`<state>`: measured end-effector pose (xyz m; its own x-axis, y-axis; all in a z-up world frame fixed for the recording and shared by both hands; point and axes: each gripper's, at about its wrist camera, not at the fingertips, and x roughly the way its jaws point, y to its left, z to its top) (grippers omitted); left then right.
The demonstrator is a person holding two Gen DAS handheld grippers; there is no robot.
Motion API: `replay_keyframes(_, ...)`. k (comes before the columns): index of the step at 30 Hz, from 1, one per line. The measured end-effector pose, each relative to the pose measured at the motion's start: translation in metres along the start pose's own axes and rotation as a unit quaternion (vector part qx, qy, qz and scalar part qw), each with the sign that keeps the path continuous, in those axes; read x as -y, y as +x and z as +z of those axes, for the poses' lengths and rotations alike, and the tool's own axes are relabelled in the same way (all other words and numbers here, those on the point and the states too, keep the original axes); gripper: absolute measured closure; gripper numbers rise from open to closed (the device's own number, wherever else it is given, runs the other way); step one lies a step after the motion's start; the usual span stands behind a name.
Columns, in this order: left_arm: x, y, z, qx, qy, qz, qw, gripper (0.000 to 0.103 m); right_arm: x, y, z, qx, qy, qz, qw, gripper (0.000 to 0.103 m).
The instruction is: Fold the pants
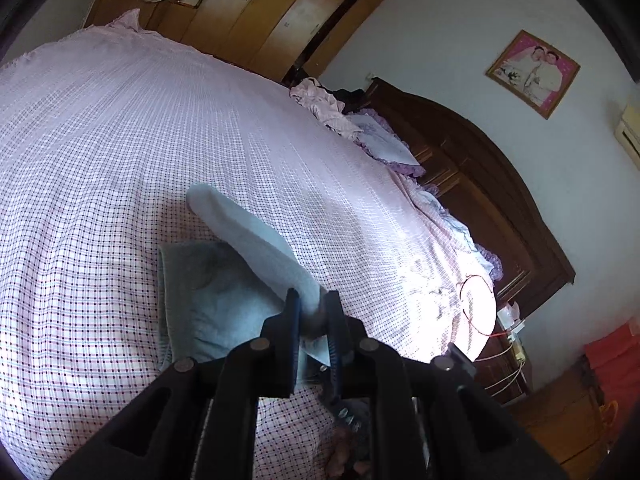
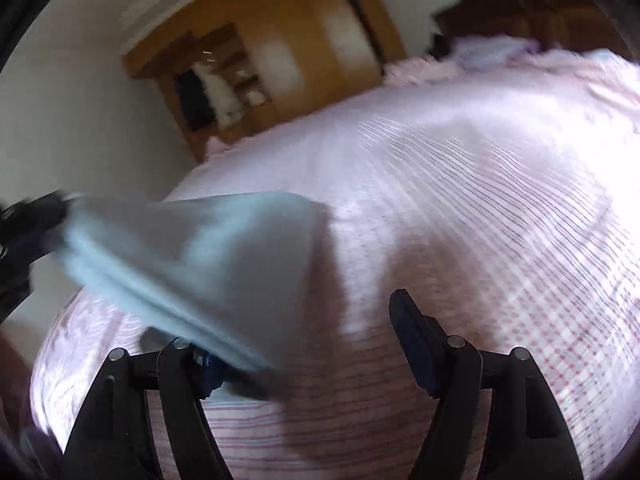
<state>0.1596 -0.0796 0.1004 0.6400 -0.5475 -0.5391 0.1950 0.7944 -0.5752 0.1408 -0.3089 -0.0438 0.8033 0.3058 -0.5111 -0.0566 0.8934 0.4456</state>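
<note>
The left gripper (image 1: 310, 312) is clamped on one end of the pale blue pants (image 1: 208, 292), lifting it above the bed (image 1: 100, 140); the right gripper (image 2: 304, 336) is spread wide, holding nothing; mid-fold, I judge; next, lay the raised end squarely over the bundle.

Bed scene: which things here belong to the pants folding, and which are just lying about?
Job:
light blue pants, partly lifted off the checked bedspread
left gripper, shut on the pants
right gripper, open

Lying about:
pink clothes heap
frilled pillow
framed photo
wardrobe
</note>
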Motion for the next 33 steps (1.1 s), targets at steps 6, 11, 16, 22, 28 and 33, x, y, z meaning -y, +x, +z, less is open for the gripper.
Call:
replay_keyframes(6, -0.008, -0.003, -0.013, 0.013, 0.000, -0.001, 0.9999, 0.092, -0.020, 0.000, 0.008, -0.017, -0.154, -0.072, 0.985, 0.026)
replay_keyframes(11, -0.034, -0.005, -0.030, 0.014, -0.028, 0.003, 0.9995, 0.092, -0.050, -0.002, -0.024, -0.007, -0.363, -0.119, 0.924, 0.026)
replay_keyframes(16, -0.067, -0.011, -0.038, 0.022, -0.061, 0.009, 0.9979, 0.092, -0.059, -0.009, -0.046, 0.022, -0.430, -0.118, 0.895, 0.026)
replay_keyframes(22, -0.074, -0.009, -0.063, 0.024, -0.036, 0.049, 0.9979, 0.093, -0.050, -0.012, -0.047, 0.014, -0.427, -0.118, 0.897, 0.026)
replay_keyframes(28, -0.074, -0.003, -0.086, 0.014, -0.028, 0.074, 0.9968, 0.093, -0.043, -0.032, -0.056, 0.011, -0.444, -0.131, 0.886, 0.025)
replay_keyframes(33, -0.084, -0.004, -0.087, 0.017, -0.050, 0.080, 0.9954, 0.092, -0.011, -0.044, -0.033, 0.015, -0.366, -0.181, 0.913, 0.025)
